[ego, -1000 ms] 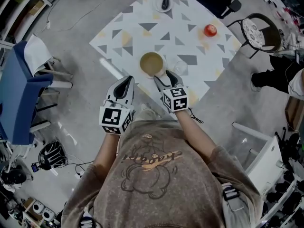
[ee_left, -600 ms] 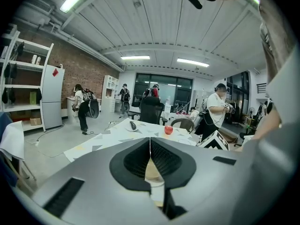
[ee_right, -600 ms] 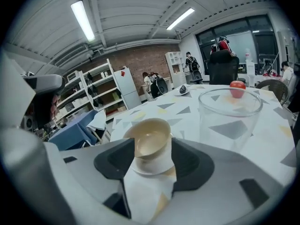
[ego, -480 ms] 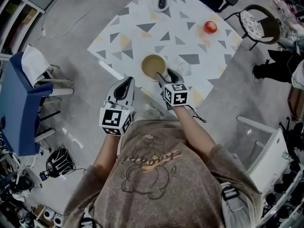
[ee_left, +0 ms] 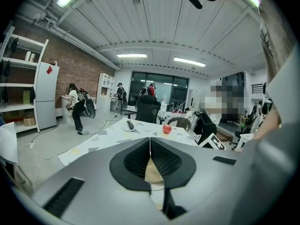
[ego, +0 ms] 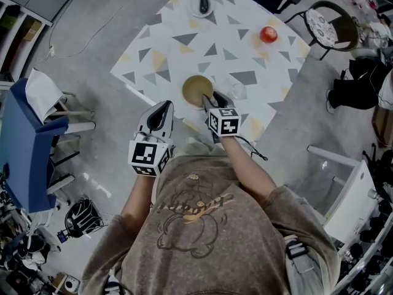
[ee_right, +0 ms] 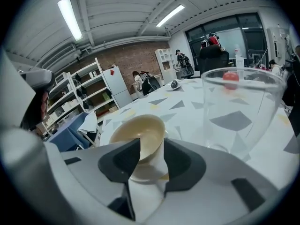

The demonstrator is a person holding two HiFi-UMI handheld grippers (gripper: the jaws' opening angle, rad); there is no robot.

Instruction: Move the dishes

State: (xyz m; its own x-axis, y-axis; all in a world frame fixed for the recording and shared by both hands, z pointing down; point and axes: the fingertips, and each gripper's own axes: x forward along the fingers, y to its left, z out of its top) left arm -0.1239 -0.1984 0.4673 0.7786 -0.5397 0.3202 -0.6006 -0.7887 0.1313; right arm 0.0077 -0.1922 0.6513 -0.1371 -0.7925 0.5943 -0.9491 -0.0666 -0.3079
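Tabletop, white with grey and yellow triangles, viewed steeply from above, standing on a grey floor. Near its front edge, a round tan bowl, upright and empty, with a clear drinking glass just beside it on the right, also upright. Farther back and well apart from both, a red apple toward the right edge, and a small white plate bearing a dark object at the far corner. Right gripper reaching onto the table from the near side, tilted down at the bowl. Seen along that gripper's own jaws: part-way apart and just now narrowing, astride the bowl's near wall, one jaw inside the rim and the other outside by the wall, with a sliver of gap on the inner side, so not clamped. Close on the right of the same view, the glass looming large, with the apple showing behind its rim. Left gripper just at the table's near edge, to the left of the bowl and apart from every dish. Along its own jaws: pressed together on a thin line, nothing between, with a patch of the tan bowl visible below the tips and the apple and plate far beyond. Off to the left on the floor, a blue chair.
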